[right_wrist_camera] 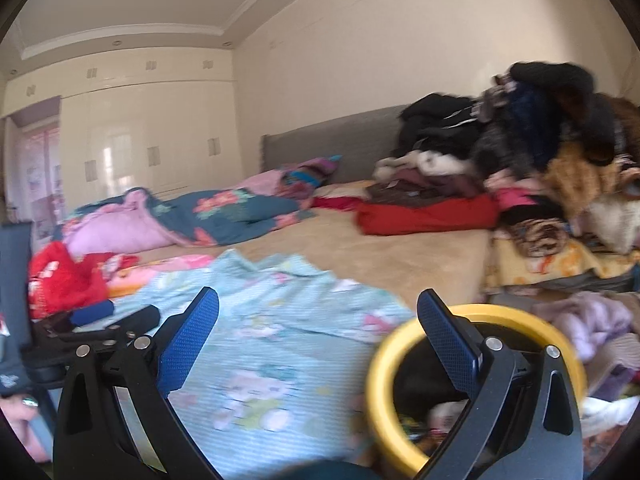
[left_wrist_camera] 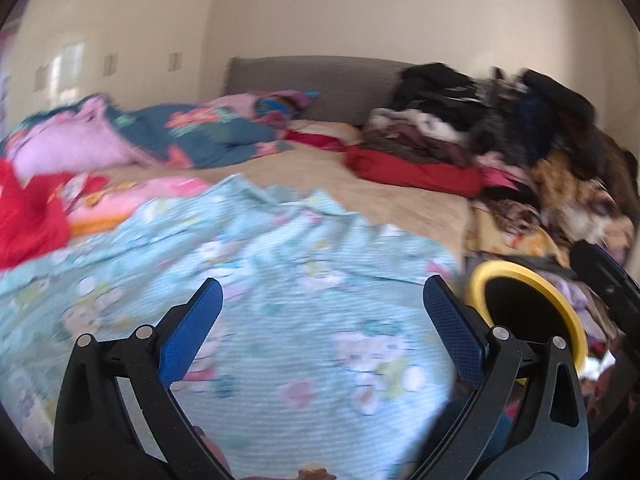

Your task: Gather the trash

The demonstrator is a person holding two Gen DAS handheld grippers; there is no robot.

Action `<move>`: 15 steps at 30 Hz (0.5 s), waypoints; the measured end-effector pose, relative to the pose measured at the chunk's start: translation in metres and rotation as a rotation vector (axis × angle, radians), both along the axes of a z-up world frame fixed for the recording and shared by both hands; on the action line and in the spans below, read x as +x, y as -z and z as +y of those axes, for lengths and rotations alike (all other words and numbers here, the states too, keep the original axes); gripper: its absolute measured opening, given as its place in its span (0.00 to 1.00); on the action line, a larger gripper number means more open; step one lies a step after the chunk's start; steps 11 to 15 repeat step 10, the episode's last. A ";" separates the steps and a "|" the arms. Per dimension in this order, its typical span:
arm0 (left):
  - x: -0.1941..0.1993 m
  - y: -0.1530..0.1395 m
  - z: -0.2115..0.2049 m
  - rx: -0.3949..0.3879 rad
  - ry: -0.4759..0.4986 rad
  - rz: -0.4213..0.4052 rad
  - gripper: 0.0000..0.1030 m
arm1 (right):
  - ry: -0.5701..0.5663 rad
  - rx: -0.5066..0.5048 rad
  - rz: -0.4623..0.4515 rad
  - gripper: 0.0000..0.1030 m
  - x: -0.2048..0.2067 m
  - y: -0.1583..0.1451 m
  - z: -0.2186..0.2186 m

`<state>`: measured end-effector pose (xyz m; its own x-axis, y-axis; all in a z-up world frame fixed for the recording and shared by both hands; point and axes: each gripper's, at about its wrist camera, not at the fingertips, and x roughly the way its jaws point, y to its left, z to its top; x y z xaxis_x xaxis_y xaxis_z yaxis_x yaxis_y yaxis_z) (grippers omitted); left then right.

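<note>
Resting just right of the spread right gripper [right_wrist_camera: 318, 312]: yellow-rimmed bin [right_wrist_camera: 376, 376].

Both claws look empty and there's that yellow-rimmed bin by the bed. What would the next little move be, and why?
Probably pan both grippers slowly to look for trash. The left gripper and right gripper are open and hold nothing, the yellow-rimmed bin sits close by, and only bedding and clothes show clearly in these blurred views.

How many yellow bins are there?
1. The yellow bin sits beside the bed, just under the right gripper; more could hide behind the clothes pile.
</note>
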<state>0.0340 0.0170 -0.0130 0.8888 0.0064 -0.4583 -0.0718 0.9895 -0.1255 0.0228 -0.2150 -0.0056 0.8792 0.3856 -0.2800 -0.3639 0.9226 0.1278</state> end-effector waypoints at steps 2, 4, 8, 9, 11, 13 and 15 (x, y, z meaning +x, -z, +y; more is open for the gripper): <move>0.002 0.006 0.035 -0.019 -0.089 0.031 0.90 | -0.101 -0.004 0.044 0.94 0.010 0.001 0.032; 0.002 0.012 0.076 -0.016 -0.213 0.053 0.89 | -0.225 -0.023 0.098 0.94 0.020 0.006 0.074; -0.005 0.034 0.184 -0.028 -0.537 0.150 0.90 | -0.502 -0.153 0.257 0.94 0.031 0.036 0.195; -0.007 0.039 0.202 -0.024 -0.591 0.166 0.90 | -0.556 -0.195 0.304 0.94 0.031 0.047 0.222; -0.010 0.043 0.222 -0.013 -0.646 0.180 0.90 | -0.637 -0.229 0.369 0.94 0.030 0.063 0.257; -0.010 0.043 0.222 -0.013 -0.646 0.180 0.90 | -0.637 -0.229 0.369 0.94 0.030 0.063 0.257; -0.010 0.043 0.222 -0.013 -0.646 0.180 0.90 | -0.637 -0.229 0.369 0.94 0.030 0.063 0.257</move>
